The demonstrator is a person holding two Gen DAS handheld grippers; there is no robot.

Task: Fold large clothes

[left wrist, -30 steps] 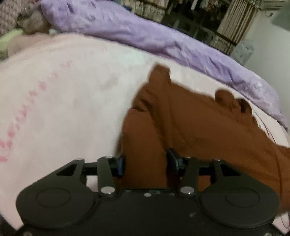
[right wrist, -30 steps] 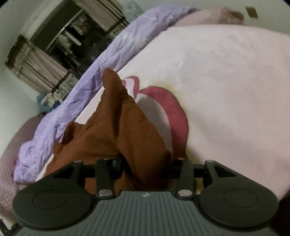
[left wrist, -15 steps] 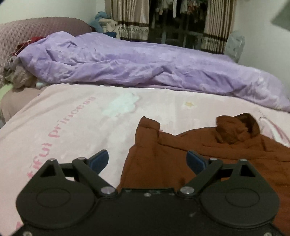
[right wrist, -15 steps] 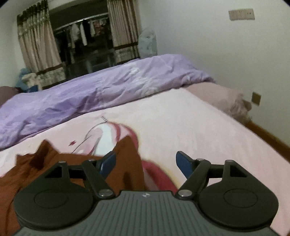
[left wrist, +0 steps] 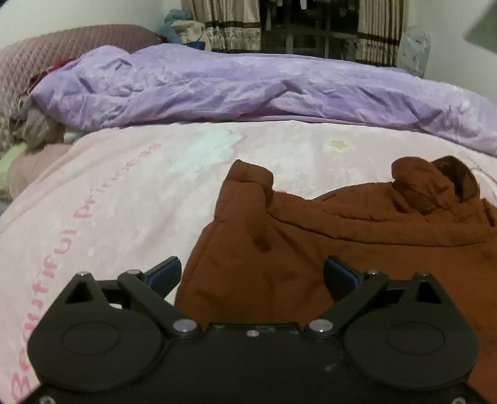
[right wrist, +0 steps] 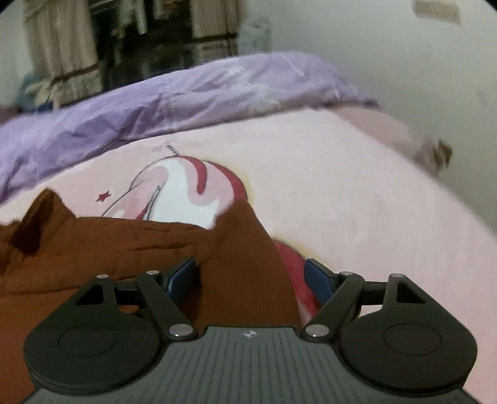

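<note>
- Your left gripper has its blue-padded fingers spread wide and grips nothing; the rust-brown fabric garment lies under and between them.
- Your right gripper is also spread wide and holds nothing; its left pad sits over the garment, its right pad over the red part of the print beside the garment's edge.
- The garment lies rumpled on the pale pink printed bedspread. In the left wrist view one corner stands up in a small peak at its far edge, and a bunched, darker-lined fold sits at its far right.
- In the right wrist view a pink, white and red cartoon print on the bedspread shows just beyond the garment.
- A crumpled lilac quilt runs along the bedspread's far side, well beyond the garment.
- Striped beige curtains hang behind the quilt.
</note>
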